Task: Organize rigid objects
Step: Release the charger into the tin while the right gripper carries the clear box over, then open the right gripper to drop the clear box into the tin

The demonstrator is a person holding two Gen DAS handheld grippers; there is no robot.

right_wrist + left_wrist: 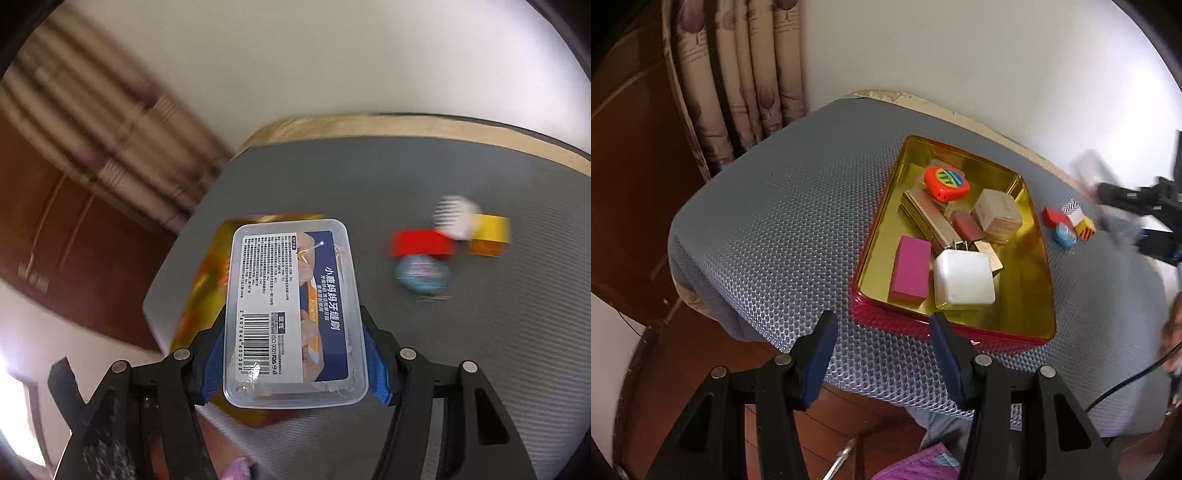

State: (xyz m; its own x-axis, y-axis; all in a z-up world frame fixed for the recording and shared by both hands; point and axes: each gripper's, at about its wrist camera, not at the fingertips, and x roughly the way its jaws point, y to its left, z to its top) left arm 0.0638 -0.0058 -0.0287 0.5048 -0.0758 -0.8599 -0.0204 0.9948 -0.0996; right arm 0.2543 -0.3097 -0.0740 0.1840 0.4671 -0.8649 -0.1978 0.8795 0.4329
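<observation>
I see right gripper (295, 354) clamped on clear plastic box (293, 314), blue pads pressing its long sides, box lifted above mat, label and barcode up; left gripper (882, 354) empty, jaws apart, hanging near front rim of red tin (945, 328); tin gold inside, holding white cube charger (962, 278), pink block (910, 267), orange tape measure (947, 182); small coloured blocks (1067, 223) just beside tin; grey honeycomb mat (783, 221) over table; curtain (738, 74), white wall behind.
</observation>
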